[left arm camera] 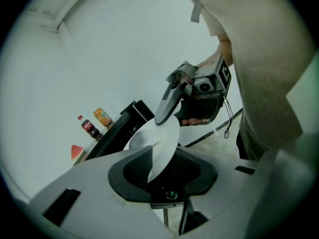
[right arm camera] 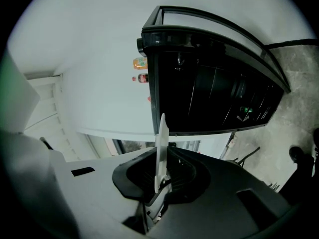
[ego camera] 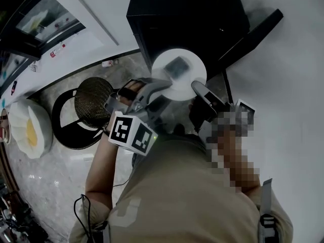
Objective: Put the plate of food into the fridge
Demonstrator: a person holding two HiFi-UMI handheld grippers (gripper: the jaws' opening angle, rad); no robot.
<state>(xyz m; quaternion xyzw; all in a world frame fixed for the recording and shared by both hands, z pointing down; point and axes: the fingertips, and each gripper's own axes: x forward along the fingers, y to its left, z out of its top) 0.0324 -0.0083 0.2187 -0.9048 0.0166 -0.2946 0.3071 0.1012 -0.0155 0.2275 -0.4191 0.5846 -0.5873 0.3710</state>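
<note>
A white plate (ego camera: pixel 188 80) carrying a dark piece of food (ego camera: pixel 177 66) hangs in front of the black fridge (ego camera: pixel 187 19), whose door (ego camera: pixel 255 32) stands swung open to the right. My left gripper (ego camera: pixel 158 87) is shut on the plate's left rim and my right gripper (ego camera: pixel 197 86) is shut on its right rim. In the left gripper view the plate (left arm camera: pixel 162 148) sits tilted between the jaws of the left gripper (left arm camera: pixel 160 166), with the right gripper (left arm camera: pixel 172 101) clamped on the far rim. The right gripper view shows the plate (right arm camera: pixel 160 143) edge-on in the right gripper (right arm camera: pixel 159 176), facing the fridge's dark inside (right arm camera: pixel 214 88).
A black stand with a round mesh top (ego camera: pixel 93 101) stands on the marble floor left of the fridge. A white and yellow object (ego camera: pixel 30 128) lies at the far left. Two drink bottles (left arm camera: pixel 94 123) stand by the white wall beyond the fridge.
</note>
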